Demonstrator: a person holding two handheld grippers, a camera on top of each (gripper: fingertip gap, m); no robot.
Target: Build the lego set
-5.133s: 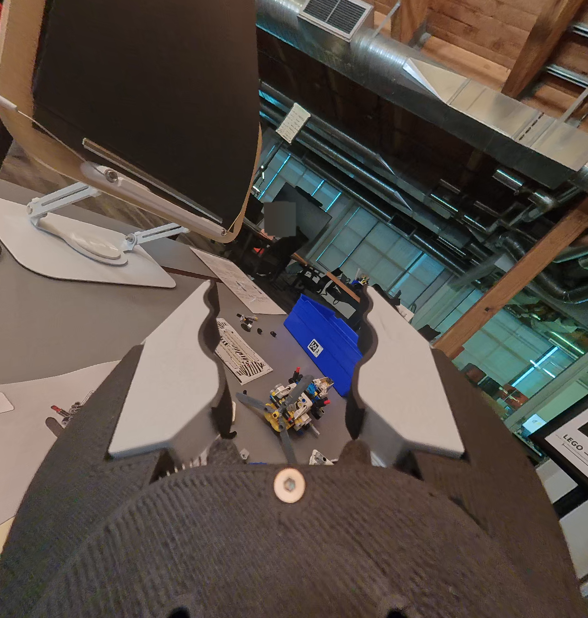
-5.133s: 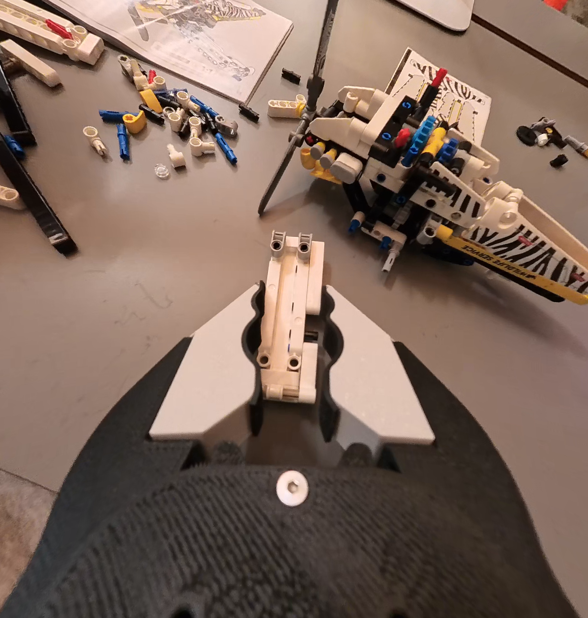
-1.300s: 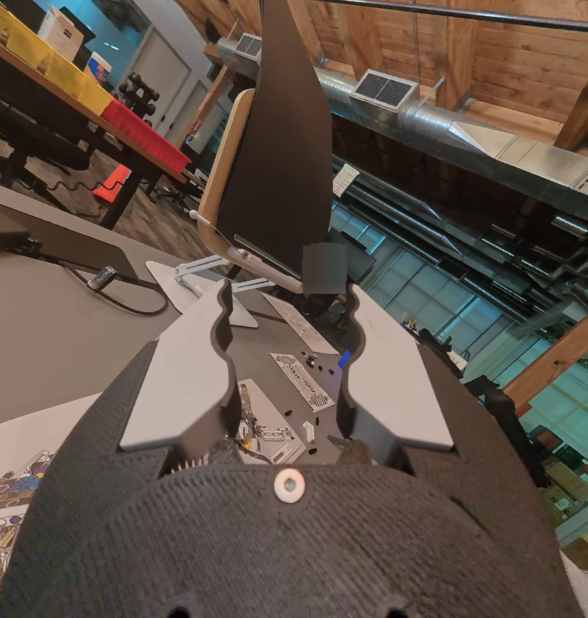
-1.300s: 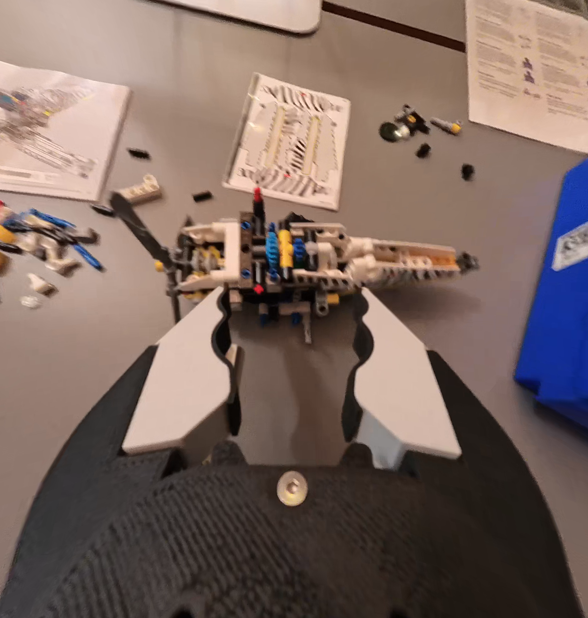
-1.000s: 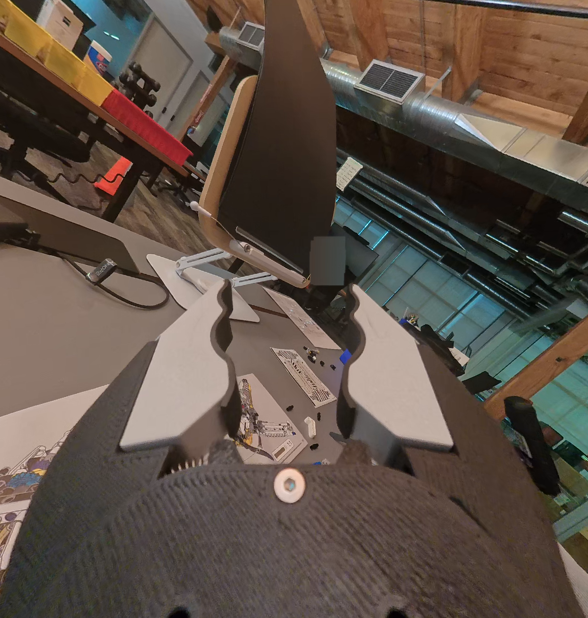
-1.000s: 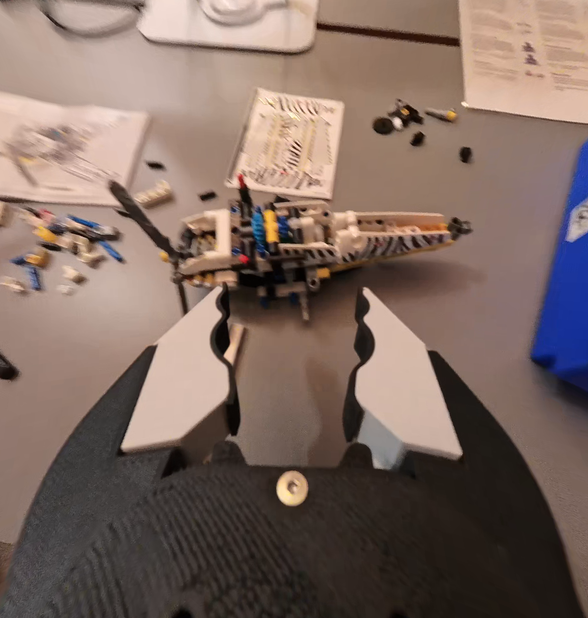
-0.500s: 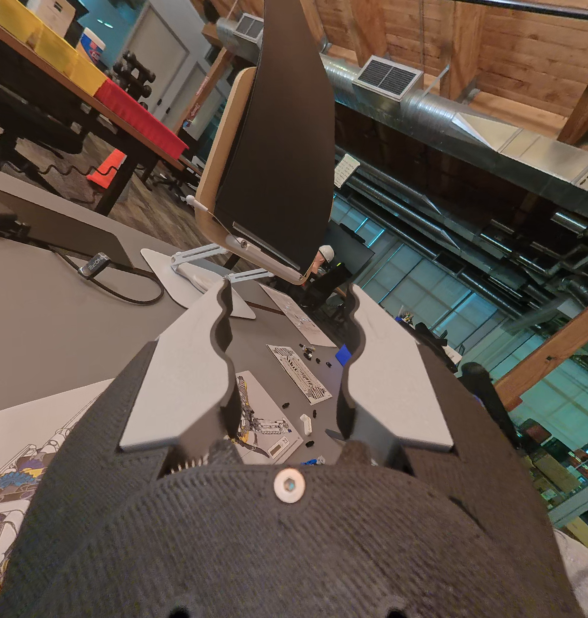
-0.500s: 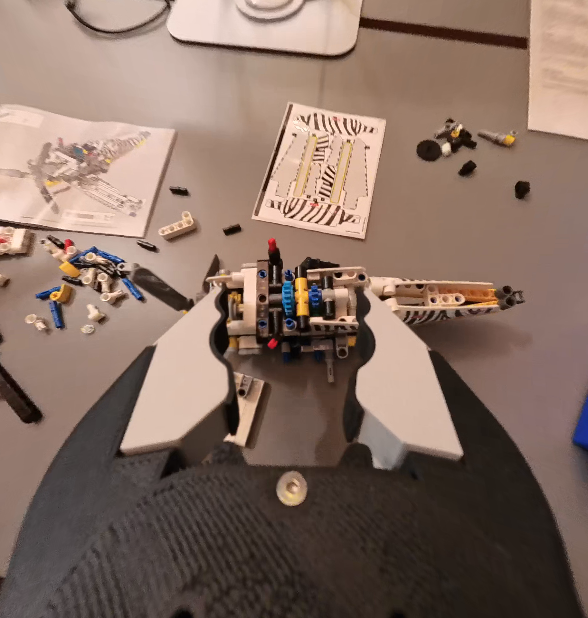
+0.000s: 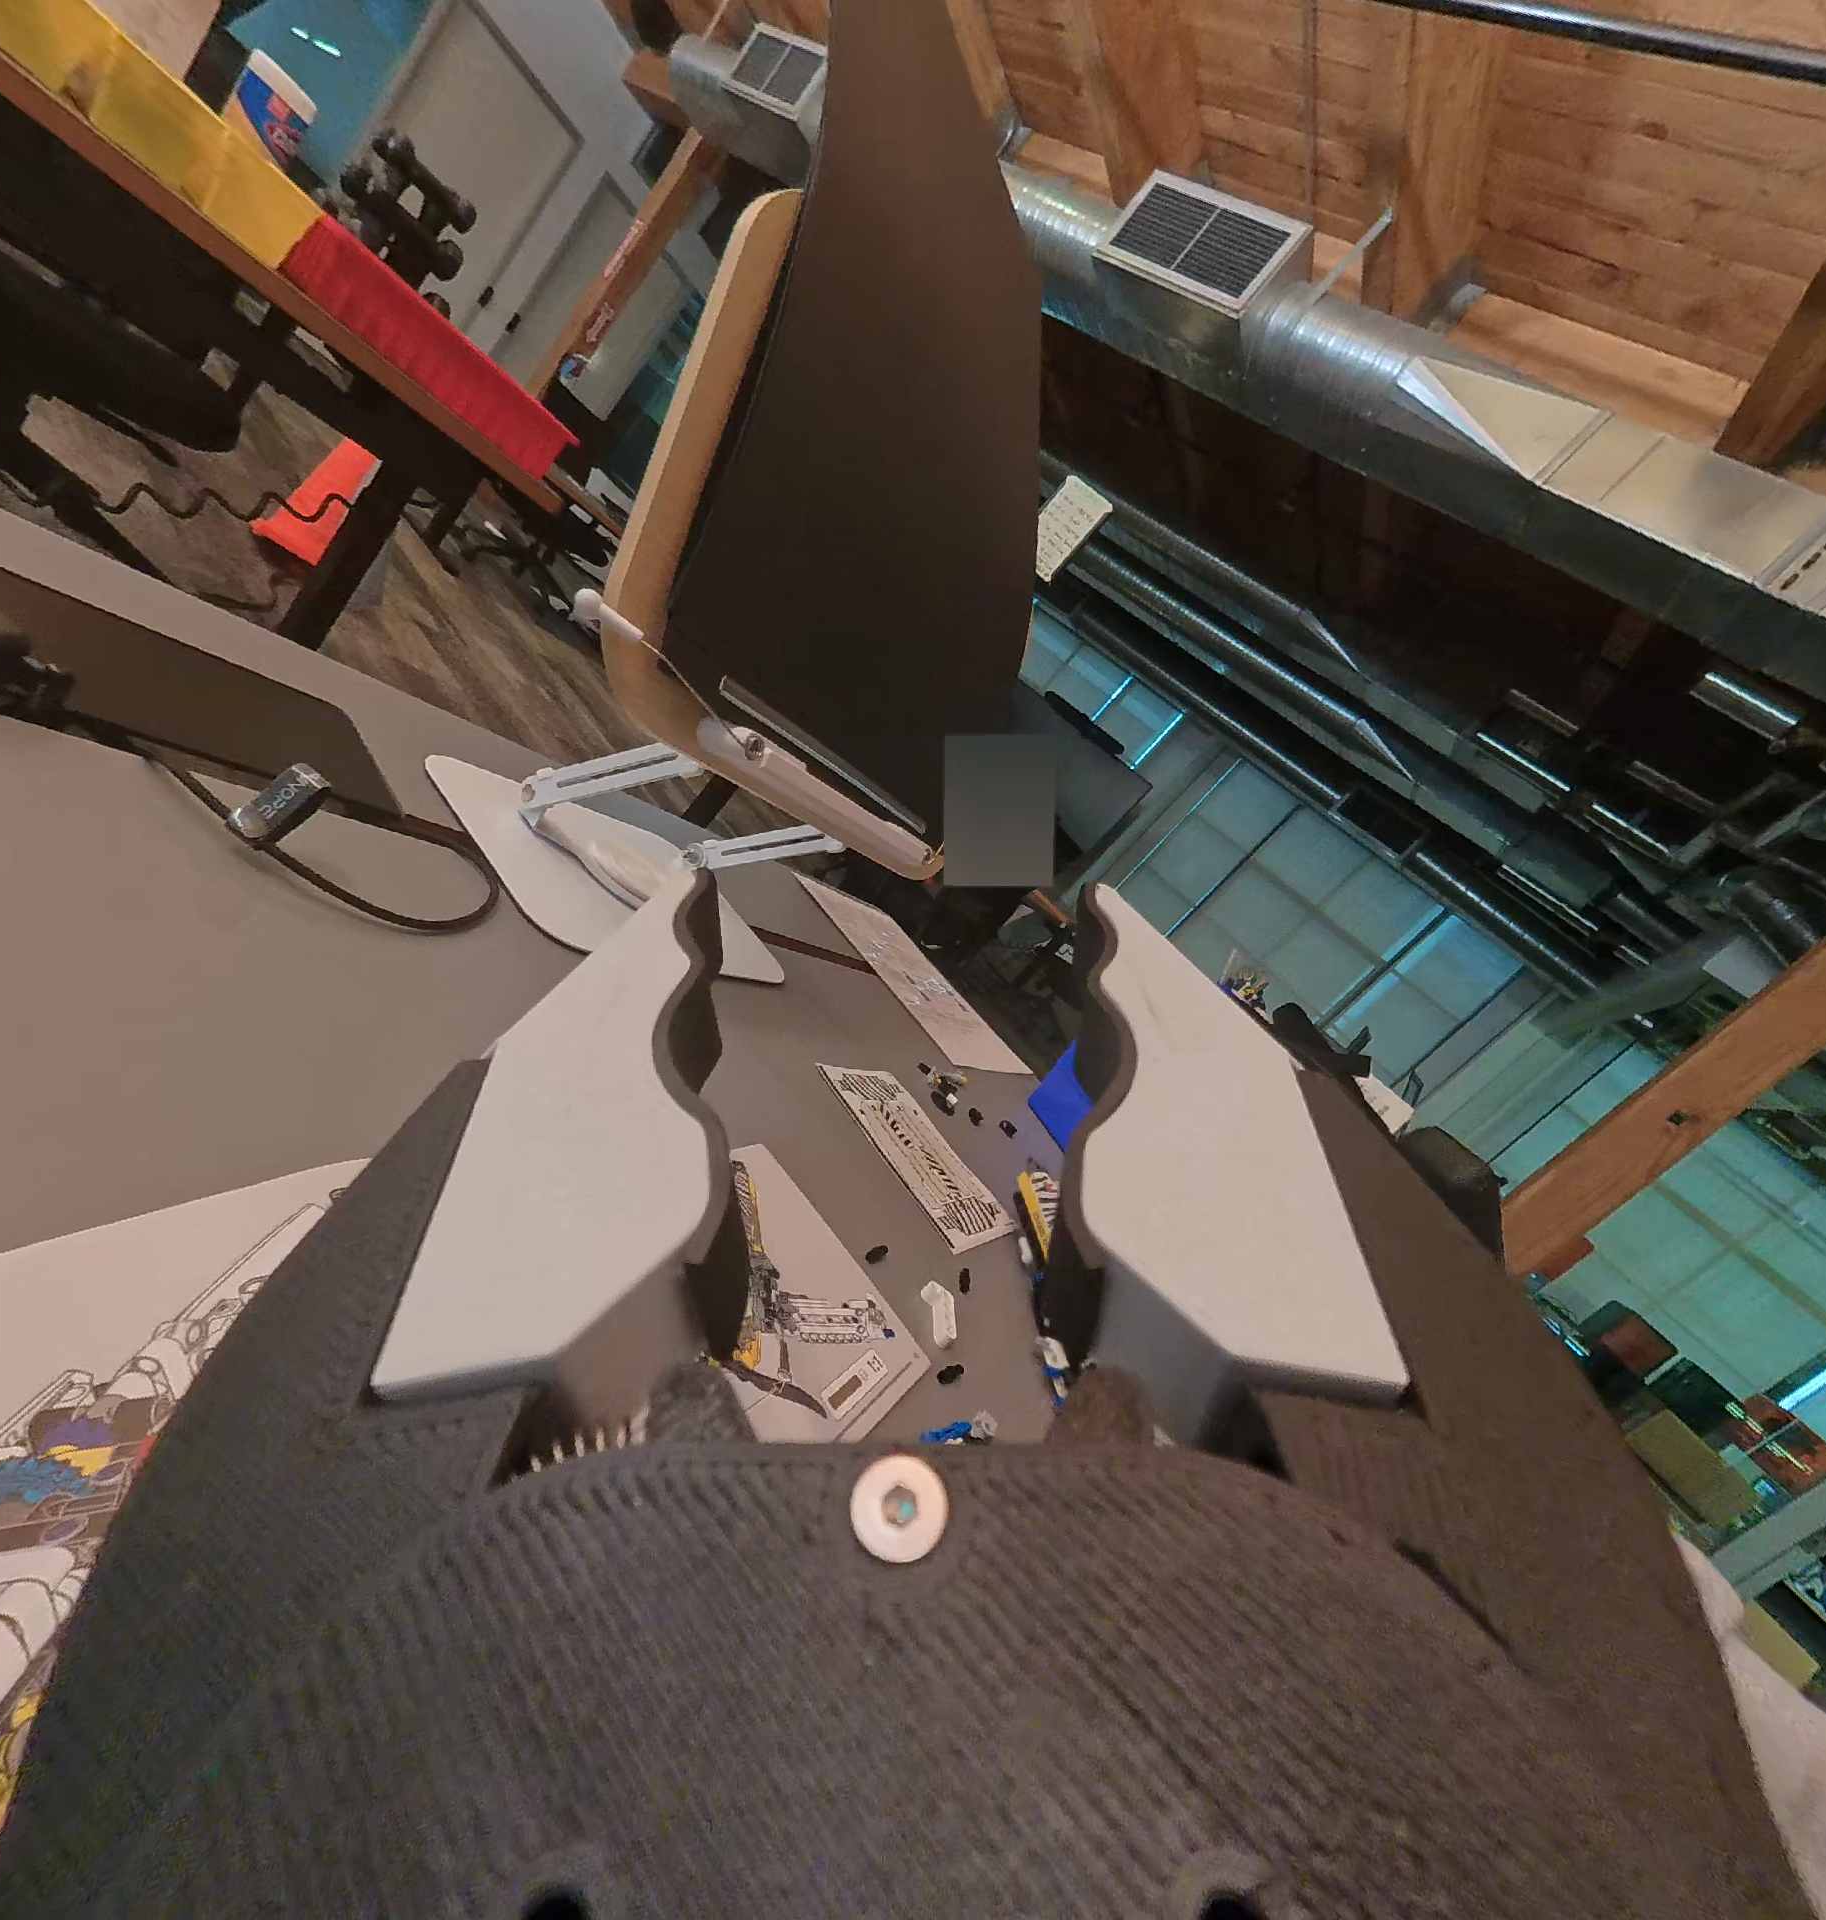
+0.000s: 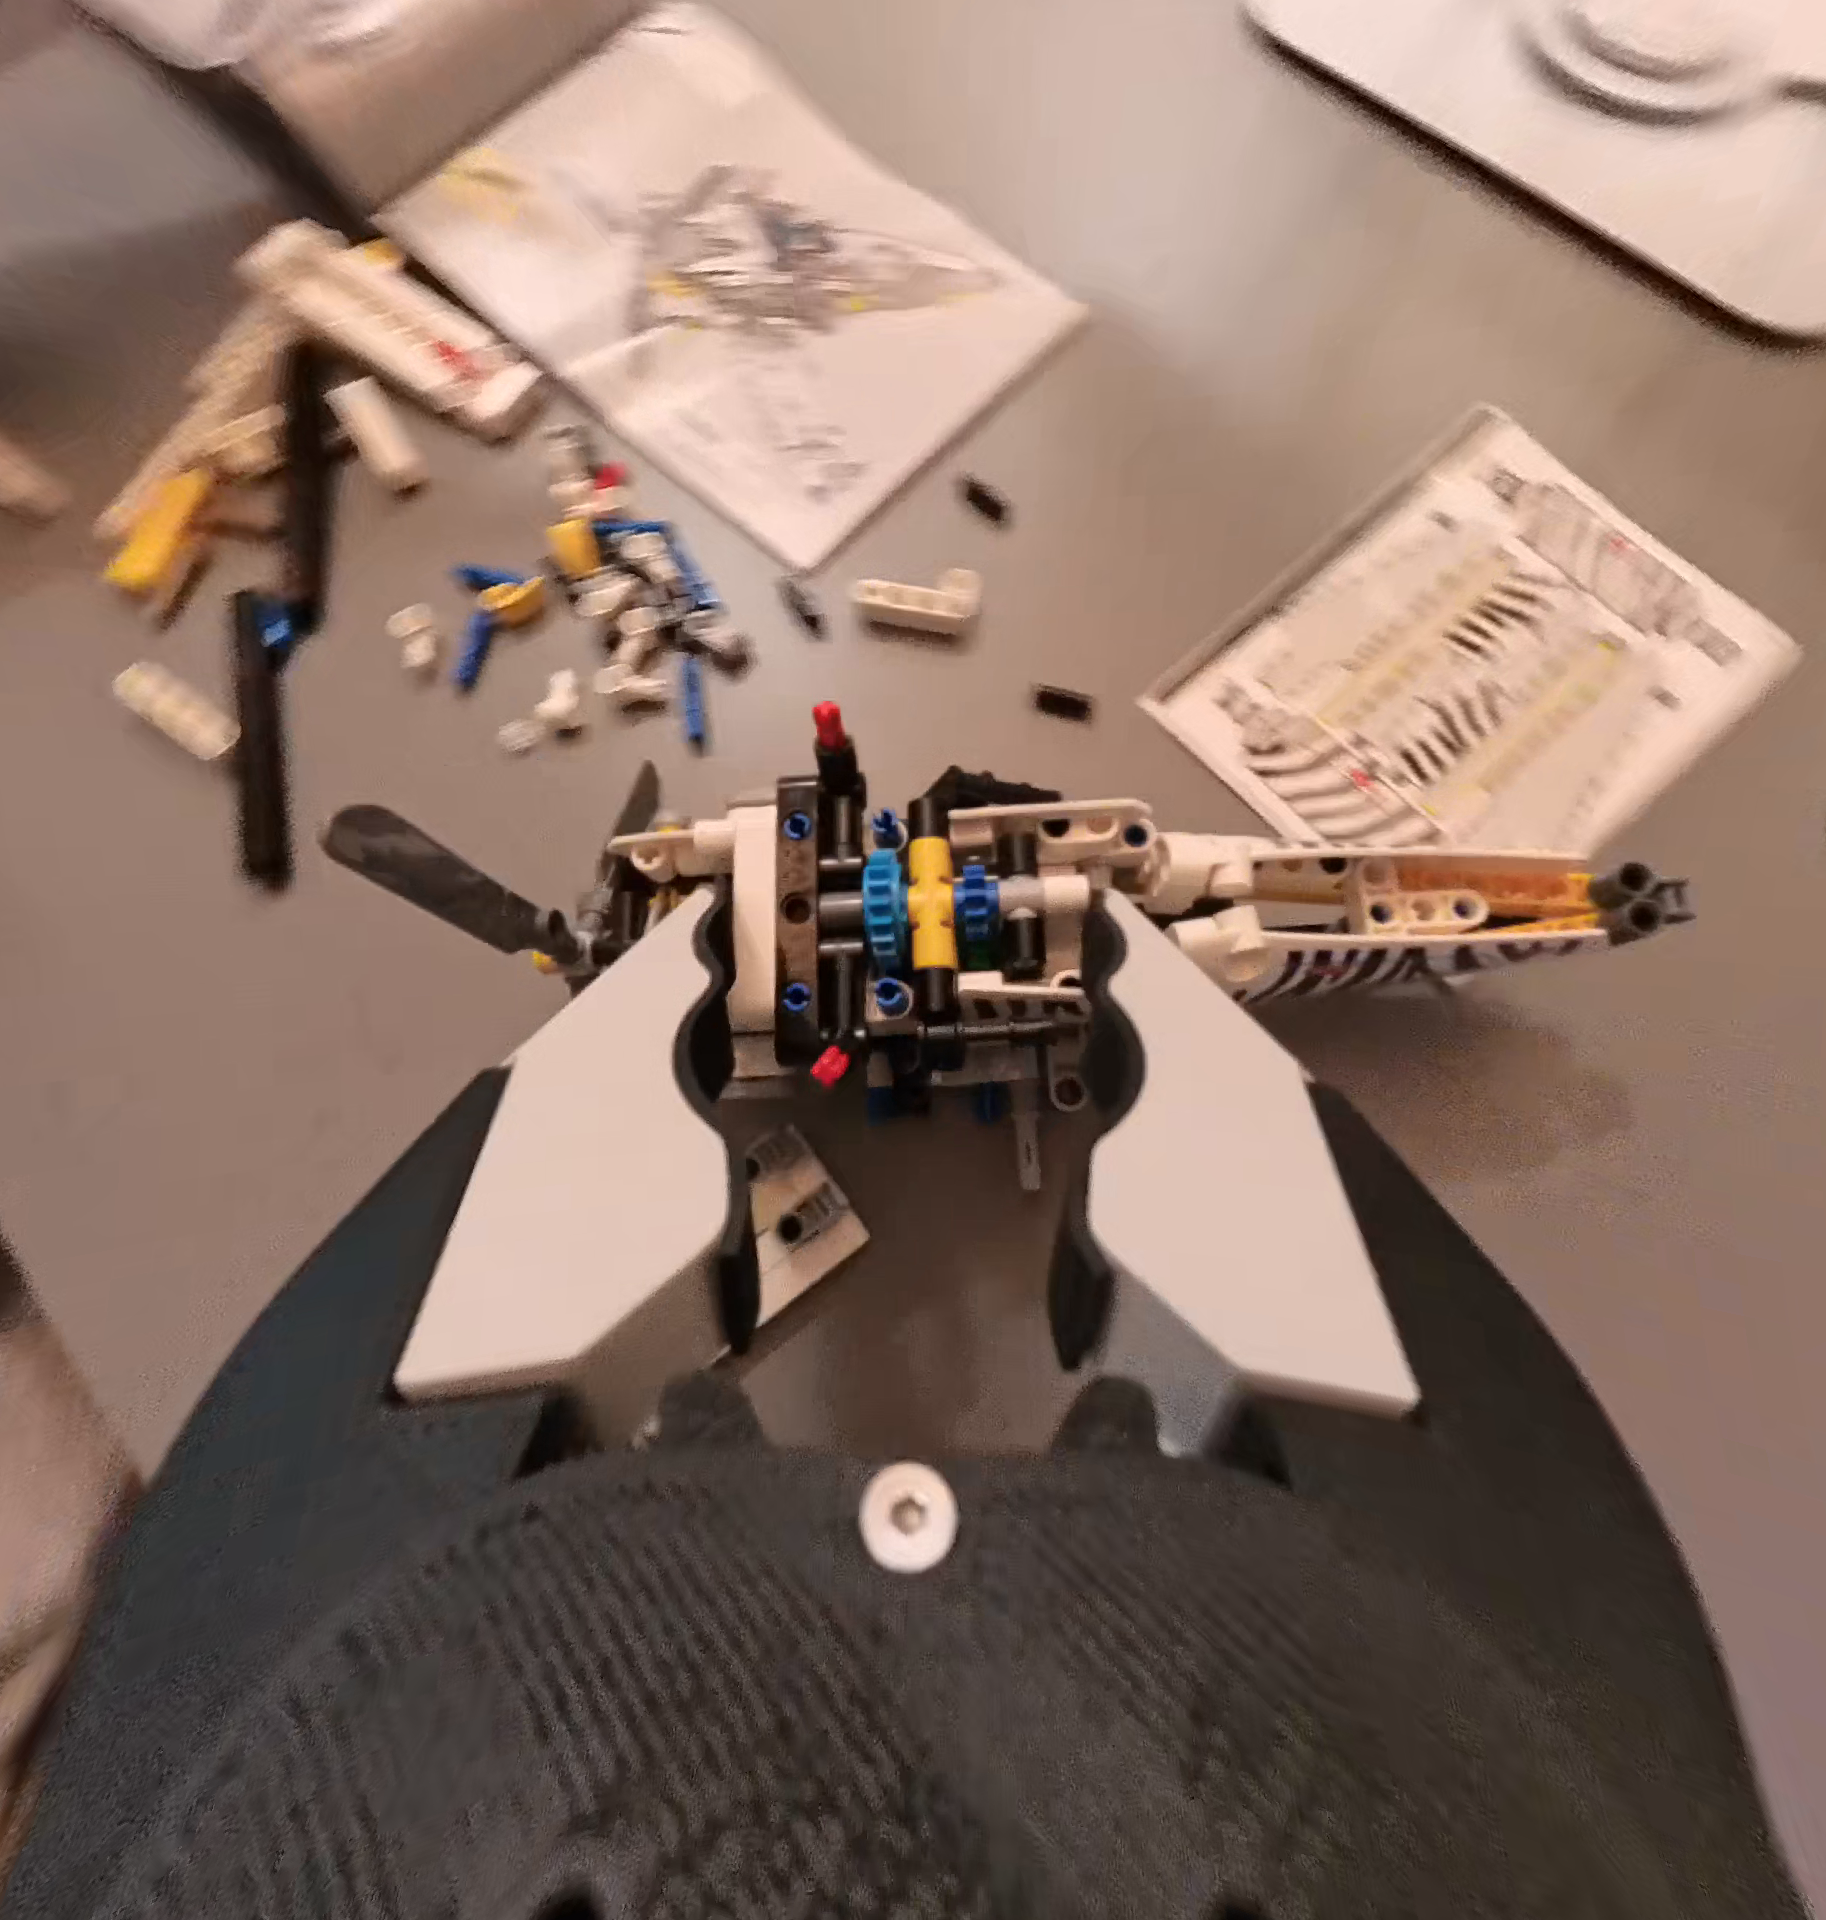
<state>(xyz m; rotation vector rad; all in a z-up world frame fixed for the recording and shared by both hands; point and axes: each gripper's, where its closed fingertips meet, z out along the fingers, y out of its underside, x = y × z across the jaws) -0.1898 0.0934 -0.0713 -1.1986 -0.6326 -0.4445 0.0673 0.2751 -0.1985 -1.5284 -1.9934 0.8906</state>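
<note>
The half-built lego helicopter (image 10: 992,914) has a white body, blue and yellow gears, a zebra-striped tail and a black rotor blade (image 10: 431,873). My right gripper (image 10: 904,925) is shut on its body, one finger on each side, and holds it just above the grey table (image 10: 1460,1299). A small white sub-assembly (image 10: 800,1216) lies on the table under the left finger. My left gripper (image 9: 893,904) is open and empty, raised over the table and tilted upward. A bit of the striped tail (image 9: 1034,1205) shows behind its right finger.
Loose lego parts (image 10: 597,613) and long beams (image 10: 265,727) lie at the left. The instruction booklet (image 10: 763,312) and sticker sheet (image 10: 1480,644) lie beyond the model. A tablet on a white stand (image 9: 867,468), a cable (image 9: 369,883) and a blue bin (image 9: 1060,1091) stand farther back. The tips of one gripper are about 35 cm away from the tips of the other.
My right gripper let go of the white sub-assembly, moved over the helicopter and closed on its body; the model has turned with the gripper against the table. The left gripper stays open.
</note>
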